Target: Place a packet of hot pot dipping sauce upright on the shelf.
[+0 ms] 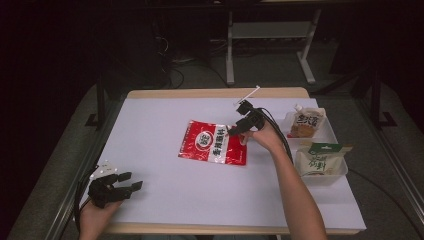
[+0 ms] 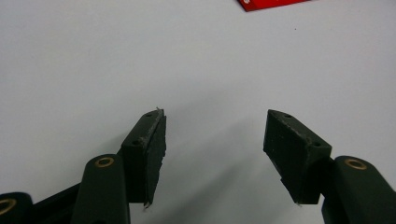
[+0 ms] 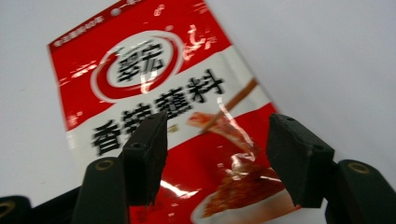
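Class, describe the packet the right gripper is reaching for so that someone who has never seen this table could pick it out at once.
Start at the white table; near its middle one flat packet lies alone, with the right gripper open at its right edge. Unlike the two pale pouches in the white tray at the right, it is glossy red with a white band of black characters.

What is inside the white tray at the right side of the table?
The white tray holds two pouches: a spouted pouch at the far end and a green-topped pouch nearer. The tray floor under them is covered.
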`<action>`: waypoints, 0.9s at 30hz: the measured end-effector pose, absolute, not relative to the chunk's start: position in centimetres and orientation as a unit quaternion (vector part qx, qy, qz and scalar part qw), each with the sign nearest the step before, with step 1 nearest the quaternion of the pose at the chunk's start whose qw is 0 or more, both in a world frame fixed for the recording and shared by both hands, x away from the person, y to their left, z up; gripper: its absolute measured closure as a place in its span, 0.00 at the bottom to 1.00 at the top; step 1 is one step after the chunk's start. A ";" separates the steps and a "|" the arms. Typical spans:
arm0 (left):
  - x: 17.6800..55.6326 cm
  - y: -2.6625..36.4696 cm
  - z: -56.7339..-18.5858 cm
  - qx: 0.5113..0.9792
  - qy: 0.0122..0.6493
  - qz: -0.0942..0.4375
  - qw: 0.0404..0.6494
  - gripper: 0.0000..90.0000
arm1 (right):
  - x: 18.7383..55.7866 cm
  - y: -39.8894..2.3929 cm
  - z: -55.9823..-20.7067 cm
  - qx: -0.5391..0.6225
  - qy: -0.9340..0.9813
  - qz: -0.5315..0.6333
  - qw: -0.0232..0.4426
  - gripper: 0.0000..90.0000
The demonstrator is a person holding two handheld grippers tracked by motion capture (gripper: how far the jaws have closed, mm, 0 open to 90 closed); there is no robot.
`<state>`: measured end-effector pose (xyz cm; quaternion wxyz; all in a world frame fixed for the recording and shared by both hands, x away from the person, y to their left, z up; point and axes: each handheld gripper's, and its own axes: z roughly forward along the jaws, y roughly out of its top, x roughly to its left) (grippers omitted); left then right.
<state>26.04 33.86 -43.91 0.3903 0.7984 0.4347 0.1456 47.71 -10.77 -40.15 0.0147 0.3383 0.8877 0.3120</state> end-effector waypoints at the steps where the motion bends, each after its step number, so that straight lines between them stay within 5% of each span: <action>1: 26.0 33.9 -43.9 0.798 0.435 0.146 0.390 0.43 | 47.7 -10.8 -40.1 0.338 0.888 0.312 0.015 0.42; 10: 26.1 33.8 -43.9 0.799 0.433 0.141 0.392 0.43 | 50.0 -11.8 -41.4 0.358 0.872 0.332 0.032 0.41; 12: 26.1 33.8 -43.9 0.799 0.433 0.141 0.394 0.43 | 51.0 -11.7 -41.7 0.374 0.873 0.312 -0.002 0.38; 27: 25.8 34.0 -43.8 0.798 0.432 0.142 0.397 0.43 | 52.2 -11.7 -43.5 0.377 0.875 0.301 -0.049 0.37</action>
